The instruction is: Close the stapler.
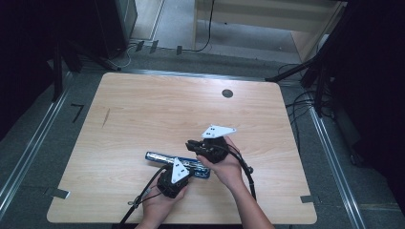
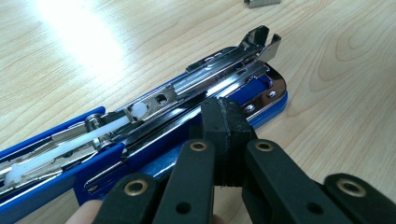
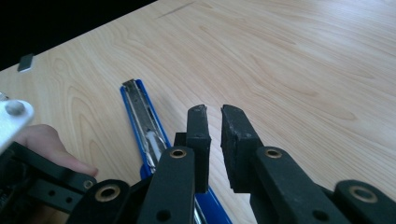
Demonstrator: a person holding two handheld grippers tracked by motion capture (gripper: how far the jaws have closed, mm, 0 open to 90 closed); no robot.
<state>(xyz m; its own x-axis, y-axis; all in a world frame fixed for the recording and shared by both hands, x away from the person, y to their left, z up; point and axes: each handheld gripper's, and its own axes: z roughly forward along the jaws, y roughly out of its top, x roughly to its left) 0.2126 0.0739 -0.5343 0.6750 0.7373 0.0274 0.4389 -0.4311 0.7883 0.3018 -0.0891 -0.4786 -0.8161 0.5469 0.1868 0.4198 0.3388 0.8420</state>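
1. With the stapler (image 2: 154,121) lying opened flat at the worktop's (image 1: 143,109) near middle, step looks like loading staples.
2. Left gripper (image 2: 224,116): jaws pressed together, steadying the blue base.
3. Right gripper (image 3: 214,126): jaws slightly parted, empty, hovering just right of the stapler.
4. Next, probably: fetch the staple strip (image 2: 261,3) lying farther off.

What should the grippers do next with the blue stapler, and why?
Probably move the right gripper to the small grey piece, likely staples, and pick it up. The stapler lies open with its metal track bared, the left gripper is shut and rests against it, and the right gripper's jaws are slightly apart and empty.
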